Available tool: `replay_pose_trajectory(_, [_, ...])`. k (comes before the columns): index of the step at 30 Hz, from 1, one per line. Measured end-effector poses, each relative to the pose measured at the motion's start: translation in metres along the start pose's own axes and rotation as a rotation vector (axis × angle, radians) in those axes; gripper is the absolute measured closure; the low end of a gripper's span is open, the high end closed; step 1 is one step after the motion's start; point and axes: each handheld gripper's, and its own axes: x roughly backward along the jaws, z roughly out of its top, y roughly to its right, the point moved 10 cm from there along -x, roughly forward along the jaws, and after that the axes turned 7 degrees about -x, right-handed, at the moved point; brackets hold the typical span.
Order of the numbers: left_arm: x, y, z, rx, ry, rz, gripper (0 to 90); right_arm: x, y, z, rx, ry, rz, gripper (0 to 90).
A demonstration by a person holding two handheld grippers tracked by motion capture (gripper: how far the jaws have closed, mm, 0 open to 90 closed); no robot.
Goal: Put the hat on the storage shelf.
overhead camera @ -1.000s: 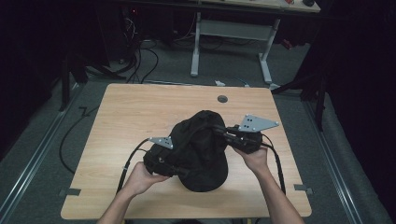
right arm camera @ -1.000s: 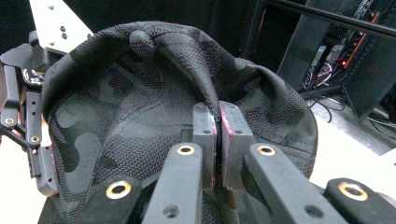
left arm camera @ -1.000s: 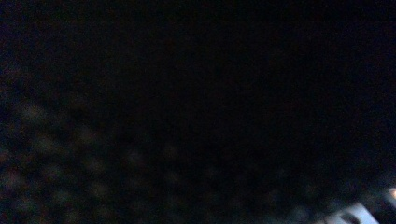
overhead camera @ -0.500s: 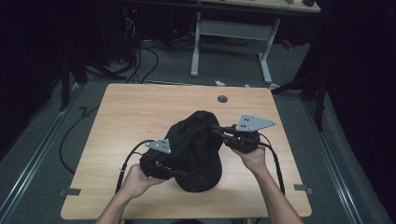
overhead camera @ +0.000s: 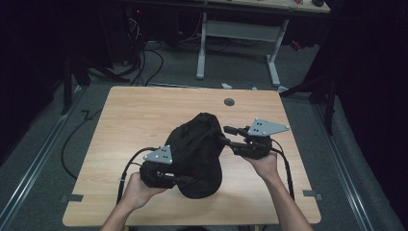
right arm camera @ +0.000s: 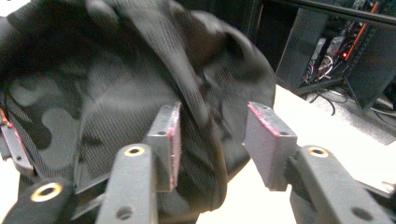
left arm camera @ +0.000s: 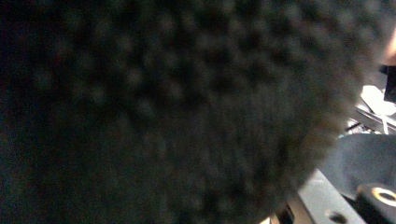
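Note:
A black mesh fabric bag (overhead camera: 199,149) lies slumped in the middle of the wooden table (overhead camera: 134,115). My left gripper (overhead camera: 185,179) is pushed into its near left side, and its jaws are buried in the cloth. In the left gripper view, blurred bag fabric (left arm camera: 163,116) fills almost the whole frame. My right gripper (overhead camera: 226,135) is at the bag's right side and is open. In the right gripper view a fold of the bag (right arm camera: 116,93) hangs between the two spread pads (right arm camera: 271,140) of the right gripper (right arm camera: 212,135).
A round cable hole (overhead camera: 229,101) is set in the table near its far edge. Behind the table stands a white-legged desk frame (overhead camera: 235,48), with cables (overhead camera: 144,57) on the floor. Dark racks are visible at the back in the right gripper view.
My left gripper has drawn slightly left and toward the person, and the bag's near end has followed. The right gripper has stayed at the bag's right side.

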Motion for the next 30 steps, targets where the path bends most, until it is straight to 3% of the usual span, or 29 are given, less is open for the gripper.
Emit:
replay_pose_trajectory(3, [0.005, 0.000, 0.005, -0.008, 0.018, 0.009, 73.6, 0.004, 0.004, -0.005, -0.018, -0.008, -0.007, 51.3])
replay_pose_trajectory(4, [0.006, 0.000, 0.007, -0.006, 0.027, 0.013, 73.6, 0.007, 0.005, -0.011, -0.020, -0.039, -0.021, 50.0])
replay_pose_trajectory(8, [0.010, -0.005, 0.011, 0.000, 0.045, 0.032, 73.6, 0.011, 0.007, -0.020, -0.007, -0.080, -0.055, 49.5])
replay_pose_trajectory(13, [0.013, -0.011, 0.016, 0.007, 0.071, 0.055, 73.6, 0.018, 0.015, -0.042, -0.057, -0.114, -0.104, 49.7])
replay_pose_trajectory(22, [0.020, -0.016, 0.027, -0.035, 0.128, 0.101, 73.9, 0.025, 0.033, -0.098, -0.186, -0.215, -0.205, 49.8])
replay_pose_trajectory(30, [0.024, -0.017, 0.034, -0.055, 0.170, 0.129, 74.3, 0.026, 0.047, -0.152, -0.224, -0.318, -0.314, 49.9])
